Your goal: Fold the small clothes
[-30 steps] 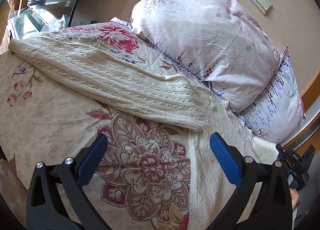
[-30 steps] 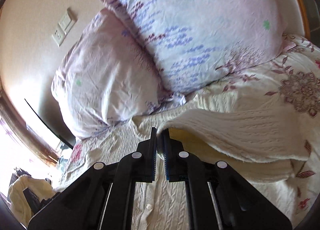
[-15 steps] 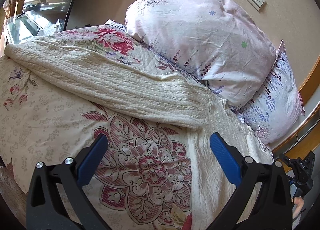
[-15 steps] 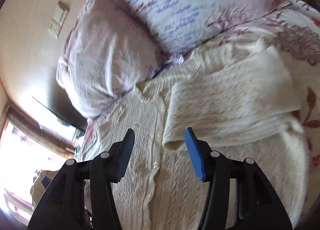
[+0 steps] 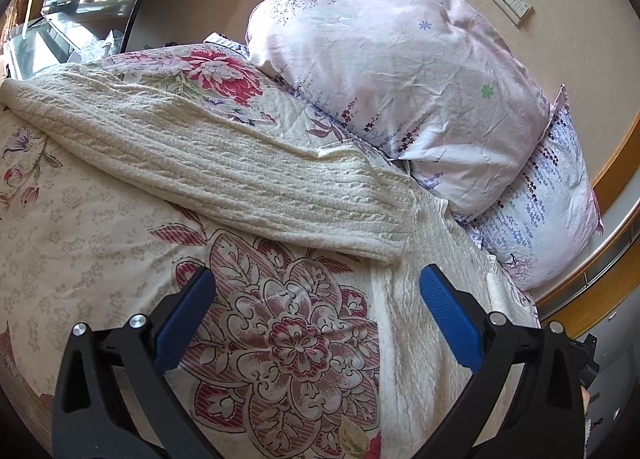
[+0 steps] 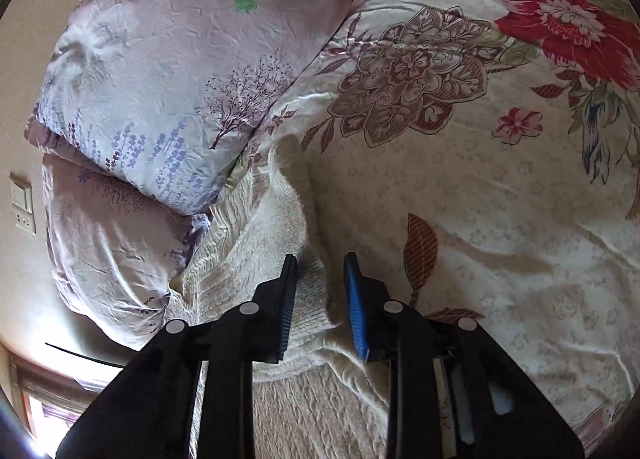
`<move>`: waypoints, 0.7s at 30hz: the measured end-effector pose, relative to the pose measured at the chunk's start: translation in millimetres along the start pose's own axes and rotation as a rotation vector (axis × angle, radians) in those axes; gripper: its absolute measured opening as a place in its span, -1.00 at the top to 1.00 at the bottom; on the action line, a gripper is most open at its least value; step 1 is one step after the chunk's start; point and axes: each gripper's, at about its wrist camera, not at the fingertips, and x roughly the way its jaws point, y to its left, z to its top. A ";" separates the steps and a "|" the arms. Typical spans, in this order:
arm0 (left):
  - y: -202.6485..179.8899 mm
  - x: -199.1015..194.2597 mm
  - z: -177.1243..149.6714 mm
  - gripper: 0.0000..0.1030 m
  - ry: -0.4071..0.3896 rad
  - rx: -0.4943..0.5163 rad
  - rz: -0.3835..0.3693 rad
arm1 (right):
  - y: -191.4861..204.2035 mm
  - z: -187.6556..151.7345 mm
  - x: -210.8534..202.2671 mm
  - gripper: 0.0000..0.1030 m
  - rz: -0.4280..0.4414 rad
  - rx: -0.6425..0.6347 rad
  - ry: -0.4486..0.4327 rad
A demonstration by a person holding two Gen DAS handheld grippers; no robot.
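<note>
Right claw point(image 6: 320, 291): narrow, jaws closing around a folded ribbed edge of the cream cable-knit cardigan point(image 6: 304, 291); pads not seen pressing.
Left claw point(image 5: 316, 315): wide, holding nothing, above the floral quilt point(image 5: 100, 243).
Cardigan: spread on the bed, one sleeve point(image 5: 224, 163) stretched across the quilt.
Beyond: two lilac pillows point(image 5: 400, 71) against the wall.

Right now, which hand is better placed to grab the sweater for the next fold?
Right. The right gripper is closing with the cream sweater's folded edge between its fingers; the left gripper hangs open over bare floral quilt.
</note>
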 end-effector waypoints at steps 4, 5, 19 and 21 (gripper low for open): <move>0.5 -1.6 0.4 -0.96 -0.003 0.000 -0.006 | 9.5 -2.3 -4.1 0.67 0.007 -0.037 -0.017; 1.1 -1.9 0.6 -0.96 -0.005 -0.001 -0.006 | 11.6 -2.1 -5.7 0.67 0.006 -0.048 -0.021; 8.1 -4.0 2.8 -0.96 -0.018 -0.028 -0.033 | 89.2 -8.6 4.1 0.88 0.095 -0.257 -0.046; 8.5 -5.2 2.7 -0.96 -0.019 -0.032 -0.034 | 125.4 -20.2 8.8 0.88 0.154 -0.330 -0.048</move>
